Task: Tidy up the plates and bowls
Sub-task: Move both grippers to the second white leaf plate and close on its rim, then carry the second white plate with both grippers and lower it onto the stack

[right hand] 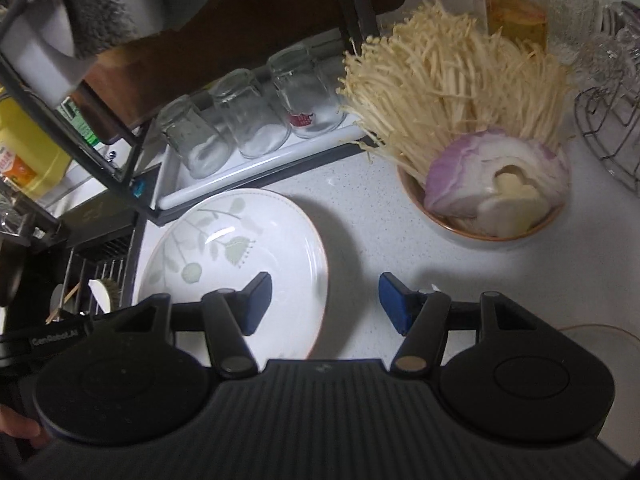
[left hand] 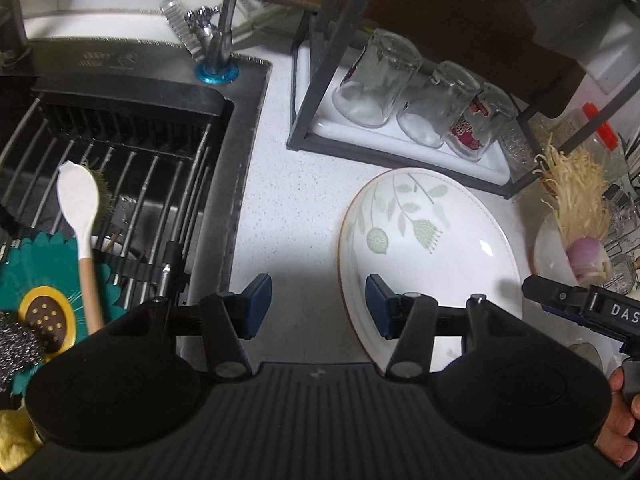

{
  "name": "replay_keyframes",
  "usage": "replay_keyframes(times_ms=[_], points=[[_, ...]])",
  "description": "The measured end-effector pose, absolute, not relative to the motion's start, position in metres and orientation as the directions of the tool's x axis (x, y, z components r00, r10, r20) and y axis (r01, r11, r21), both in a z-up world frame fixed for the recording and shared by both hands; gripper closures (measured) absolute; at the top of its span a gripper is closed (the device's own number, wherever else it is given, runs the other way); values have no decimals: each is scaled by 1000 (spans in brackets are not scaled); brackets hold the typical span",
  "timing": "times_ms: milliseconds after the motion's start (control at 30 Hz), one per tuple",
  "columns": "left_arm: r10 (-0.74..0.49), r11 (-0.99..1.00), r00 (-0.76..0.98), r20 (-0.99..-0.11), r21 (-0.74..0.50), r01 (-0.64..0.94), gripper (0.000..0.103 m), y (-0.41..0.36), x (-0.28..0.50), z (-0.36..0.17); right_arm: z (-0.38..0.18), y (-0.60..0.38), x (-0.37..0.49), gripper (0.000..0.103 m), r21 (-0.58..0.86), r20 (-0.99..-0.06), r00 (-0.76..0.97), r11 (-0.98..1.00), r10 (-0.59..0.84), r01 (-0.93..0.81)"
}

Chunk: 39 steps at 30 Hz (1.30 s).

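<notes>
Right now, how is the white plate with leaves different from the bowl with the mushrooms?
The plate is empty; the bowl is piled with enoki mushrooms and a cut onion. The plate is wide and shallow with green leaf prints; the bowl looks deeper and shows no print. Both sit on the counter and have thin brown rims.

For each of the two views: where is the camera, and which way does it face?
Left wrist: on the left gripper, facing down-forward at counter between sink and plate; right gripper and a hand show.
Right wrist: on the right gripper, facing plate and bowl; own fingers show.
Shared: plate, glasses.
</notes>
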<state>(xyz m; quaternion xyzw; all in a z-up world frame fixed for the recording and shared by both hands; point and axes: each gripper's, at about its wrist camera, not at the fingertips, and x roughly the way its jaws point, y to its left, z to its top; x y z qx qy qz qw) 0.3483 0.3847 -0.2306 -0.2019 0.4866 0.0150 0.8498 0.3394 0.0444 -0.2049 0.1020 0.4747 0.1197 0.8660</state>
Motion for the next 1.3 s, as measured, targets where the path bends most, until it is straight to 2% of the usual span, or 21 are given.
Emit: replay_keyframes(times_ms=[200,267,367,567,633,933,1300], points=[[-226,914,512,-829,-362,-183,47,384,364,-243,-218,56,357,53,295,-811,499,950,306,-103],[-231,919,514,-826,-359,-164,51,382,369,-245,-223,59,362,63,298,-816,489,949,308,-101],[-232,923,519,-823,-355,-151,55,382,376,-245,-228,65,367,72,292,-825,476,951,305,-104],[-253,921,518,-817,-368,-129,67,379,387,-246,-232,74,371,76,266,-835,463,955,298,-134],[-257,923,515,-818,-366,-120,70,376,388,-246,-232,73,371,81,269,-835,458,952,305,-145],[-279,912,499,-820,-388,-128,71,373,385,-239,-221,67,366,81,300,-825,444,937,348,-176],[-307,895,520,-797,-428,-128,71,360,351,-186,-170,46,330,81,346,-782,489,922,386,-176]])
